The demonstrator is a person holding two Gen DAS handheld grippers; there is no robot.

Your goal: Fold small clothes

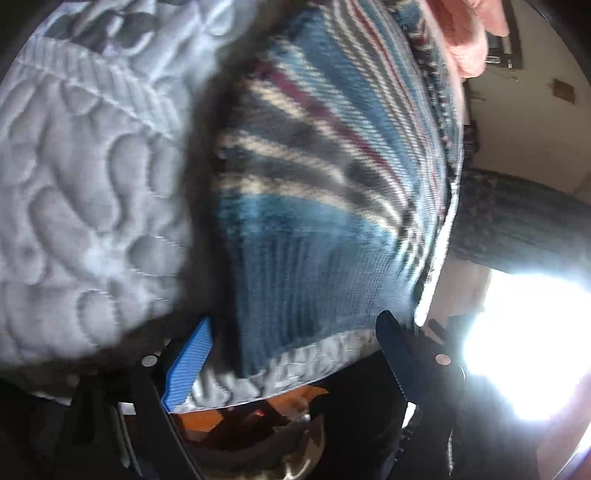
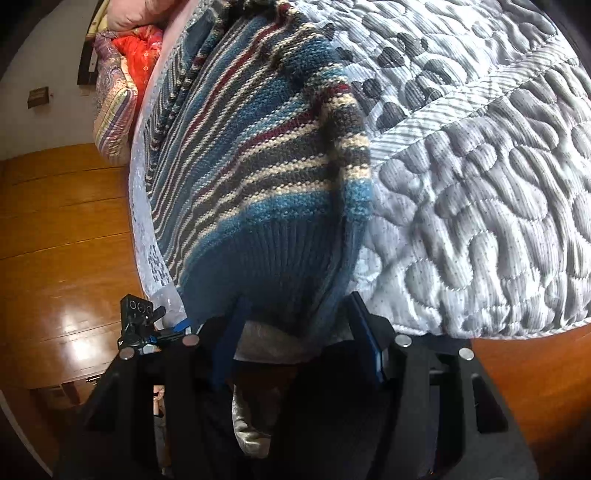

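A striped knit sweater (image 2: 266,155) in blue, grey, cream and maroon lies on a grey quilted bed cover (image 2: 480,206), its ribbed blue hem at the bed's near edge. My right gripper (image 2: 299,328) is open, and the hem's right part sags into the gap between its fingers (image 2: 364,332). The left wrist view is blurred. There the sweater (image 1: 314,184) fills the middle, and my left gripper (image 1: 291,343) is open with the hem between its blue pad (image 1: 188,363) and its black finger. The left gripper (image 2: 138,321) also shows small at the bed's edge in the right wrist view.
A wooden floor (image 2: 62,240) lies below the bed's edge. Folded quilts and a pink pillow (image 2: 122,74) are piled at the far end of the bed. In the left wrist view, bright glare (image 1: 528,354) whites out the lower right, and a pink cloth (image 1: 465,33) is at the top.
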